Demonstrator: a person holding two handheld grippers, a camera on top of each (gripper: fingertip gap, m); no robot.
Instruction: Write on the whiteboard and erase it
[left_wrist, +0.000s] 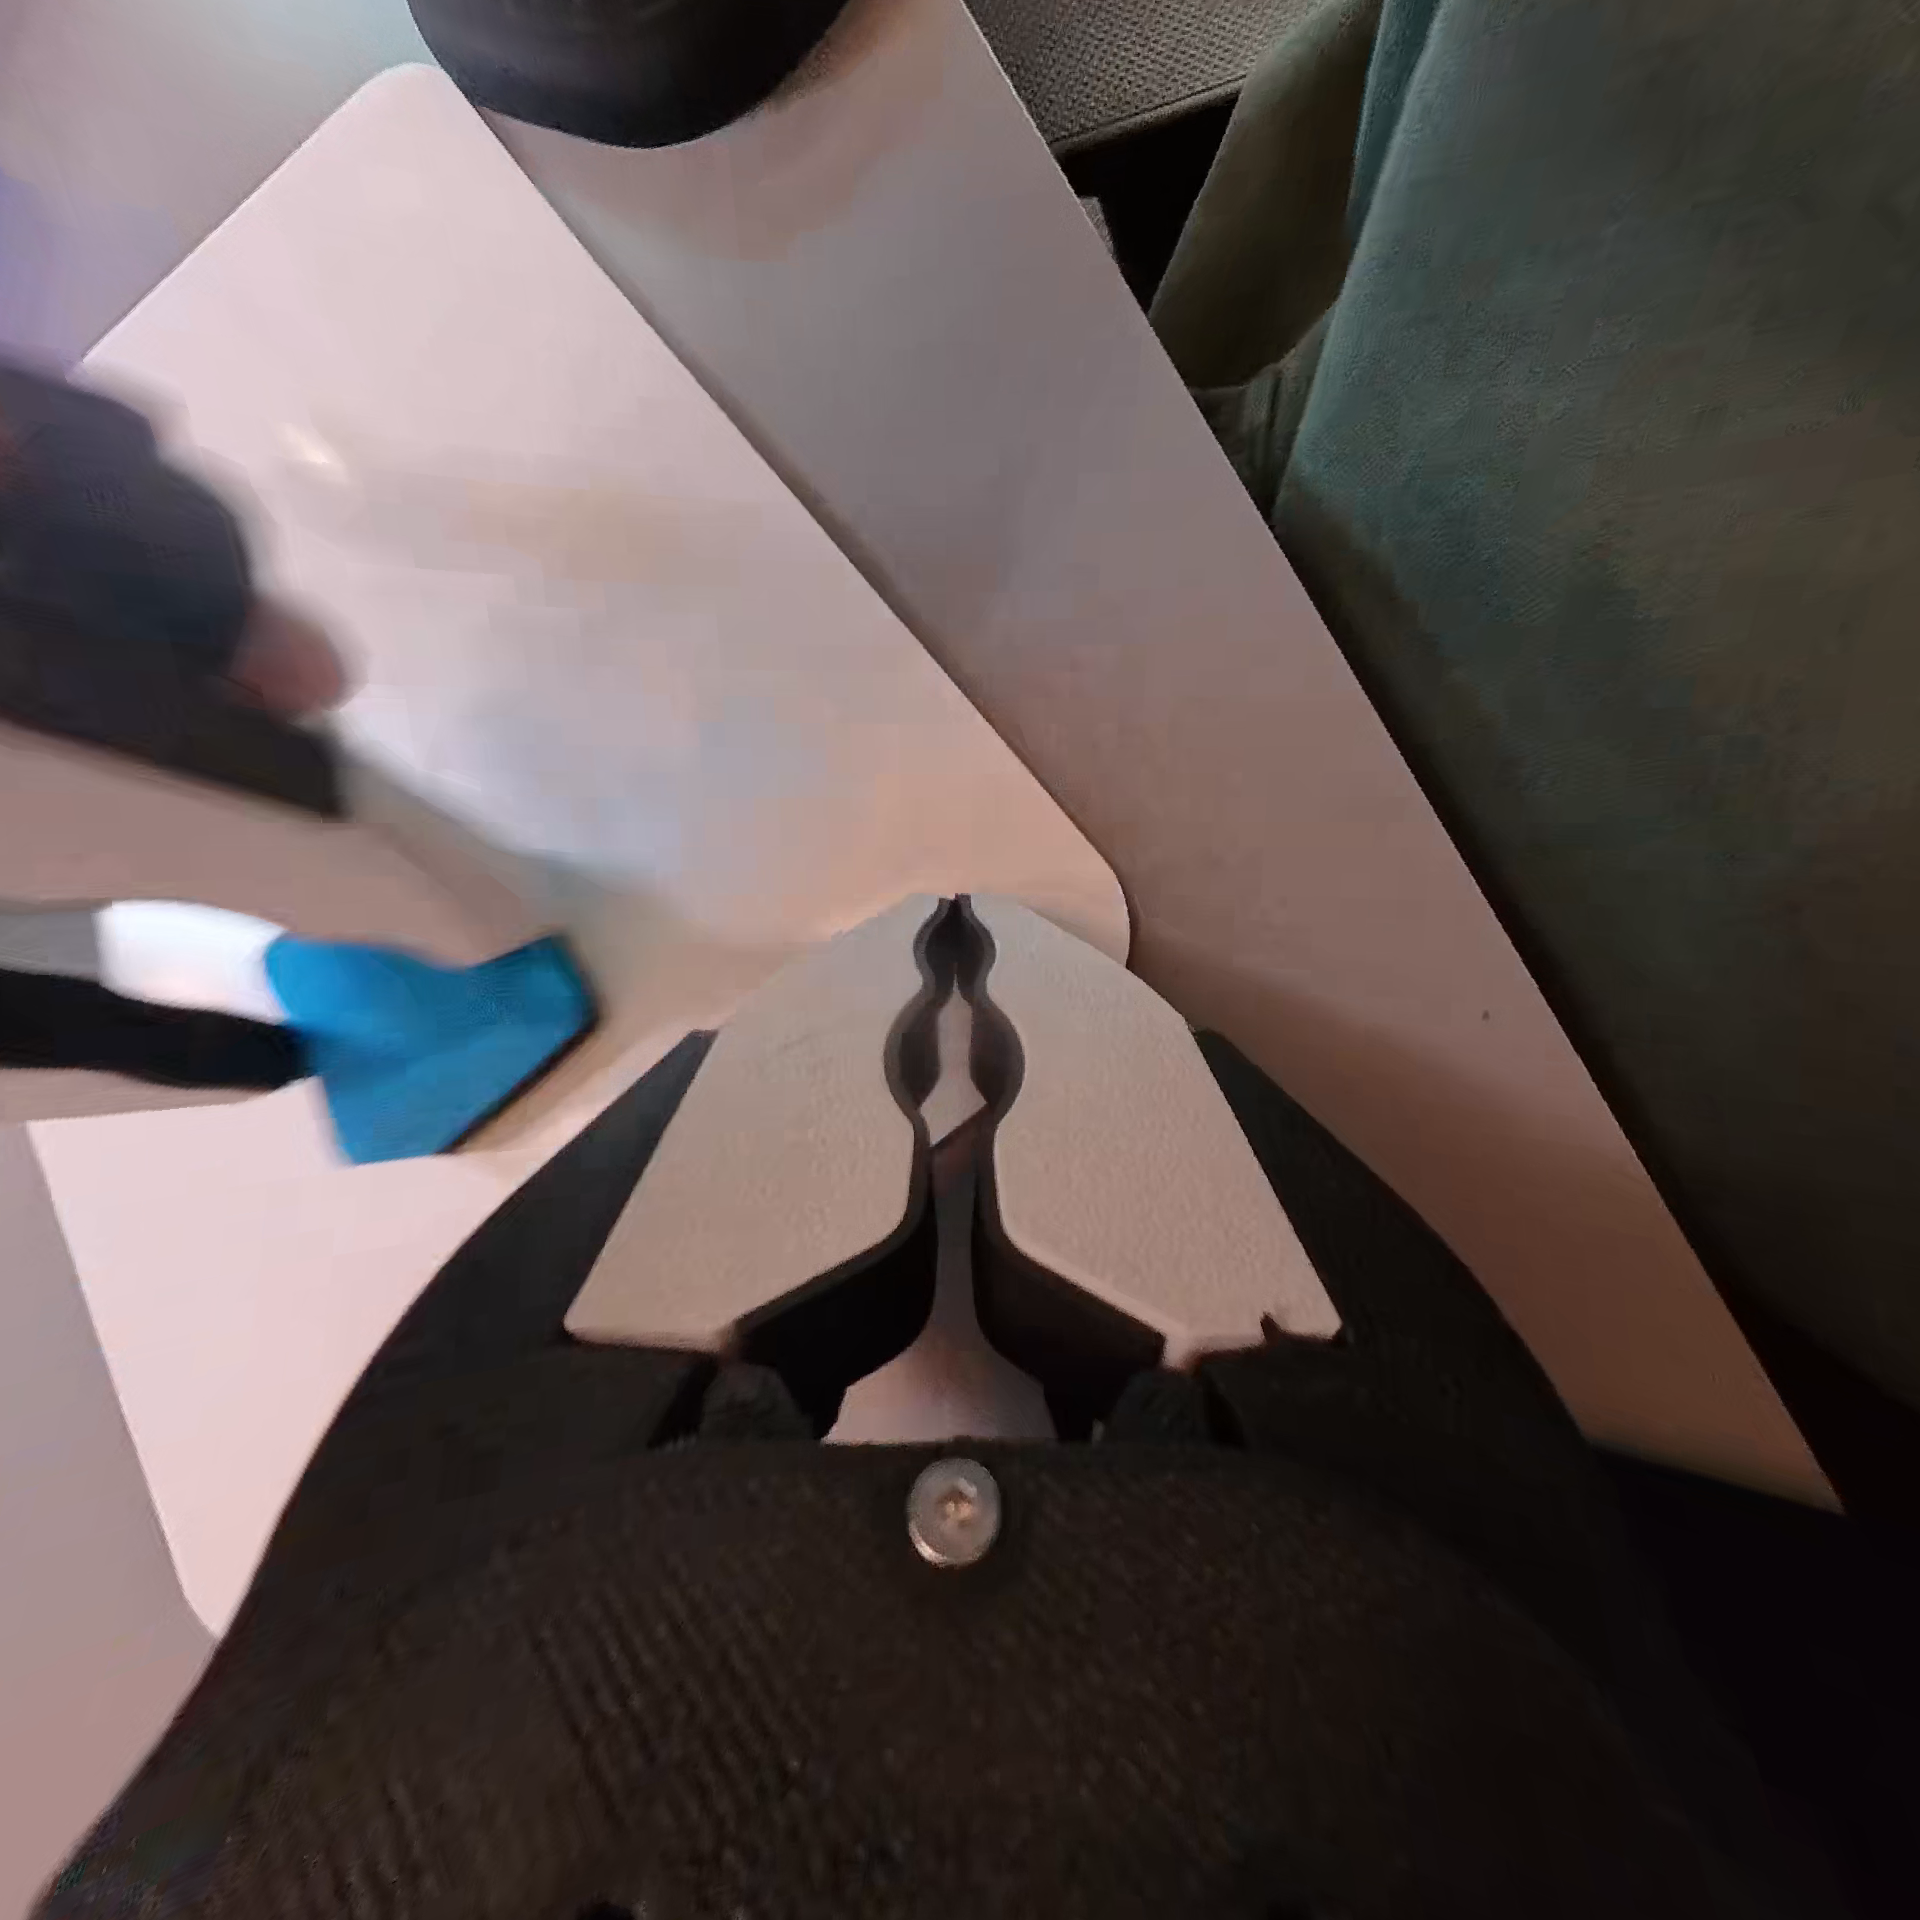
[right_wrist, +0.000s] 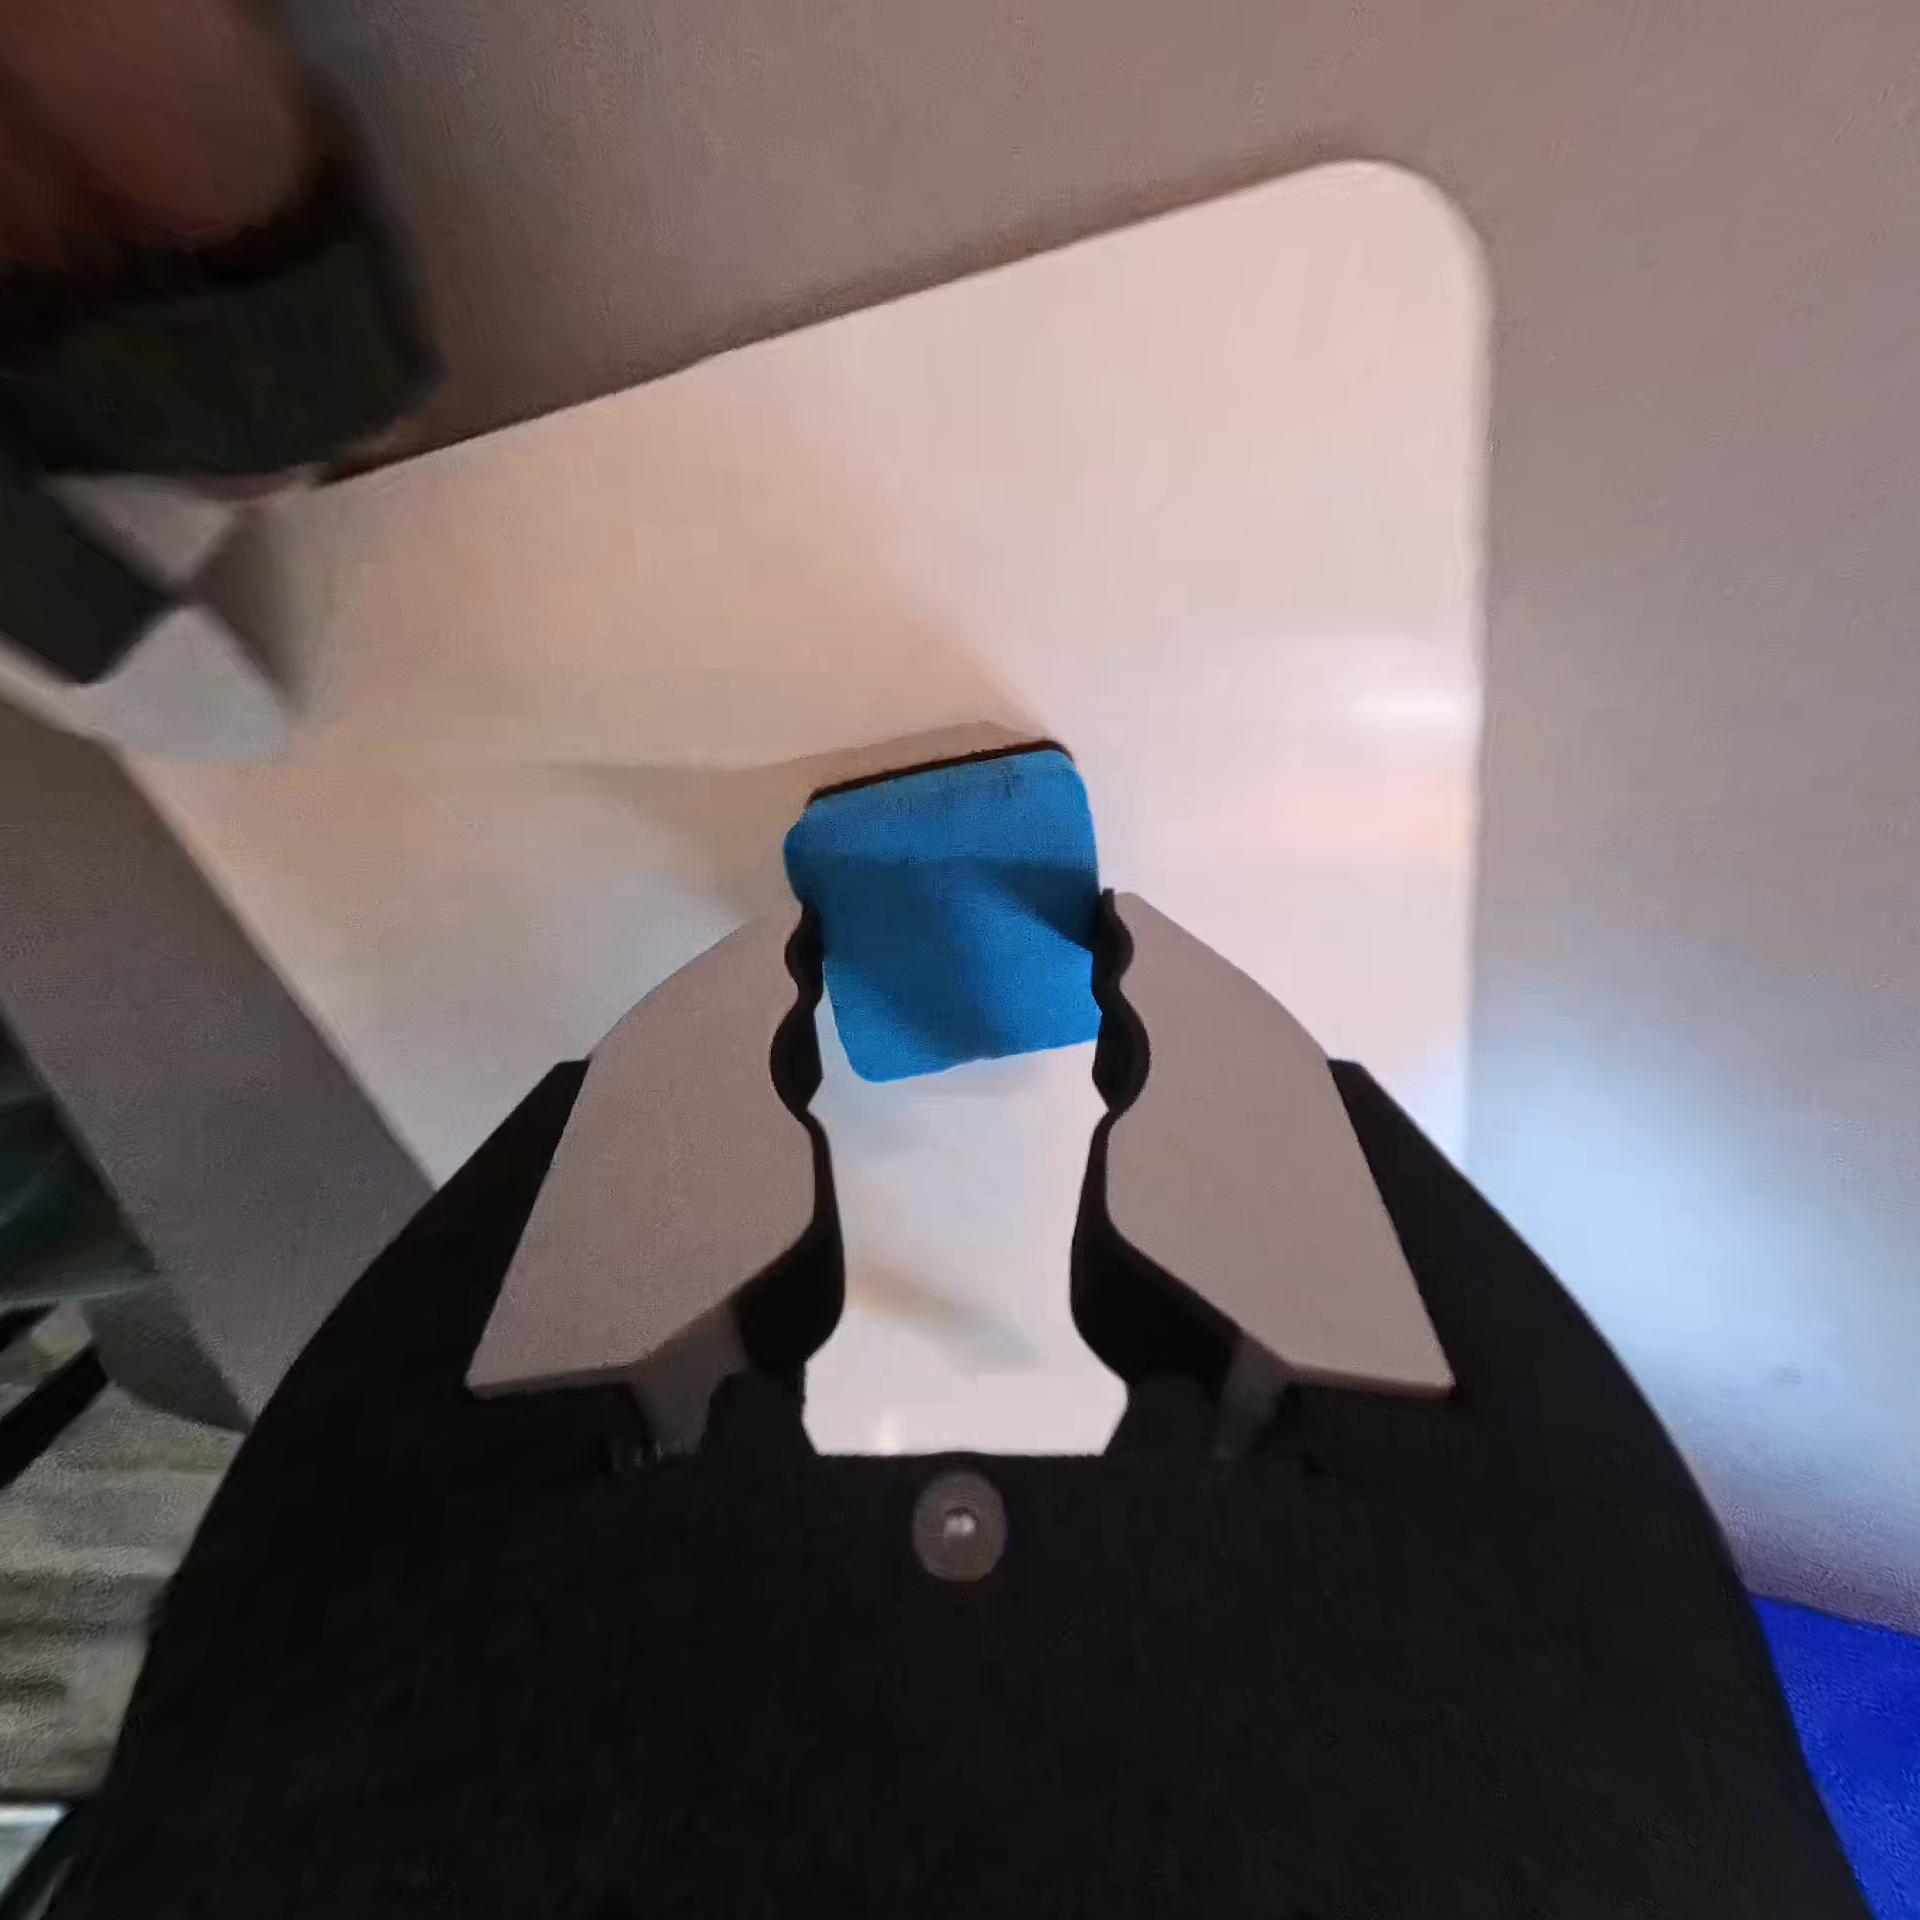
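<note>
step: erasing, looks like | right gripper (right_wrist: 951, 914) pinching blue eraser (right_wrist: 951, 914) flat on the whiteboard (right_wrist: 1195, 540) | left gripper (left_wrist: 954, 914) clamped on the board's corner | next: steady swipes, board seems clean

Prob. office/desk: white table (left_wrist: 1195, 727), upholstered chair (left_wrist: 1610, 623).
</note>
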